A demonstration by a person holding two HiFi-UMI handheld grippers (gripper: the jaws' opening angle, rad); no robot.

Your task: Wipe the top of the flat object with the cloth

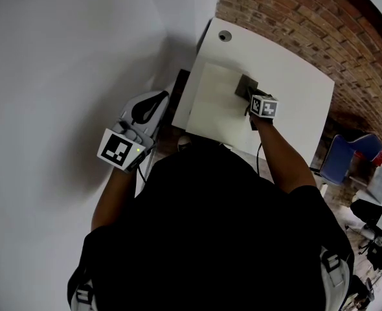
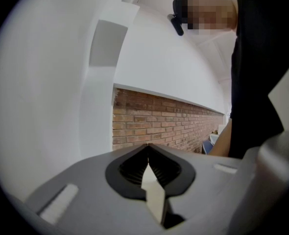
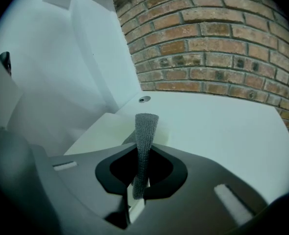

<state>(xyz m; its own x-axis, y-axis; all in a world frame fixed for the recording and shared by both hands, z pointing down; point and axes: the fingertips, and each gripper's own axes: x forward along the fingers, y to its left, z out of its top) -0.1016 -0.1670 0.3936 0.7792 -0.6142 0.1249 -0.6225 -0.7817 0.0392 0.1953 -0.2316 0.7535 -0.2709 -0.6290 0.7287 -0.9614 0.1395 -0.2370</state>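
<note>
Looking down from the head view, I've got the right gripper (image 1: pixel 254 99) out over the white table (image 1: pixel 294 89), and its jaws are clamped on the dark grey cloth (image 1: pixel 246 86). The cloth sits right at the edge of the flat pale board (image 1: pixel 213 99), on the side toward the brick wall (image 1: pixel 294 18). From up there I can't tell whether it's pressed down on the board or just touching the edge.

The right gripper view makes the grip clear. The right gripper (image 3: pixel 143 151) has its jaws squeezed onto a narrow fold of the cloth (image 3: pixel 146 131), which pokes up past the tips like a little knitted strip. Behind it are the board (image 3: pixel 110 131), lying flat on the table (image 3: pixel 223 126), and a small round hole (image 3: pixel 144 99) in the tabletop near the far corner. The brick wall (image 3: pixel 213 43) fills the background.

The left gripper (image 1: pixel 157 102) is off the table completely, held out to the left next to the plain white wall (image 1: pixel 61 57). In the left gripper view its jaws (image 2: pixel 148 155) are pressed together with nothing between them, pointing at a strip of brick wall (image 2: pixel 154 124).

Over on the right of the head view there's a blue chair (image 1: pixel 349 157), well apart from the table.
</note>
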